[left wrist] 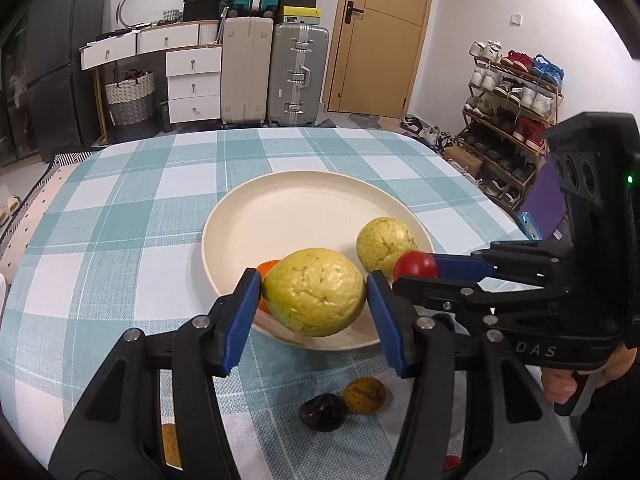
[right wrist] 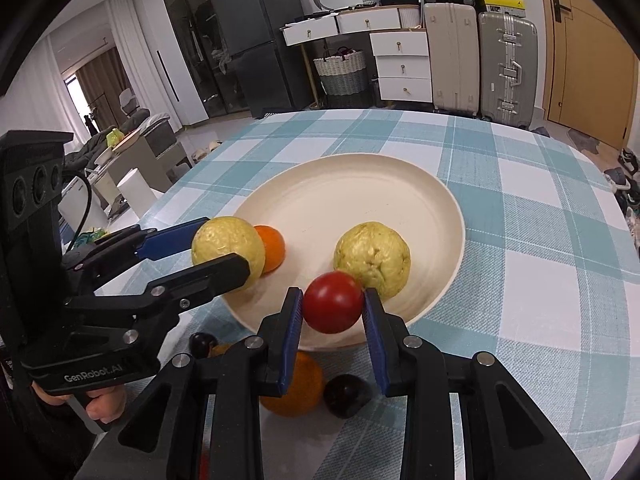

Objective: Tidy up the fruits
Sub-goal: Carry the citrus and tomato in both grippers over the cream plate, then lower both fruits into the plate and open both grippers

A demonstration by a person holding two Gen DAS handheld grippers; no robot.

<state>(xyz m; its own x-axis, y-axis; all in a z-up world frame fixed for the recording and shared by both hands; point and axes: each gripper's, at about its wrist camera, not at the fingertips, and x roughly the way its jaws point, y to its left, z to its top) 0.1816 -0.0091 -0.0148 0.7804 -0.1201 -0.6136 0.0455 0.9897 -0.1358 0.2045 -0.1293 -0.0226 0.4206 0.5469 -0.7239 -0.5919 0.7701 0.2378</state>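
Left gripper (left wrist: 314, 294) jaws clamped on a guava (left wrist: 314, 292): yellow-green, bumpy skin, small brown specks, egg-shaped, blue pads touching both its sides, held above the near rim of the plate (left wrist: 280, 208). Just behind its left pad, an orange (left wrist: 267, 270) sits on the plate, mostly hidden. Right gripper (right wrist: 332, 308) jaws narrow, gripping a tomato (right wrist: 333, 302): round, glossy red, smooth, also over the near rim. Right behind the tomato, a second guava (right wrist: 374, 258) rests on the plate, paler, wrinkled, with brownish creases; cannot tell whether the two touch. Rest of the cream plate is bare. Below the left jaws, on the checked cloth (left wrist: 120, 220): a dark plum (left wrist: 323, 411) touching a brown-spotted yellow fruit (left wrist: 364, 395). Below the right jaws: another orange (right wrist: 298, 388) and a dark plum (right wrist: 346, 395) side by side, a smaller dark fruit (right wrist: 202, 343) further left.
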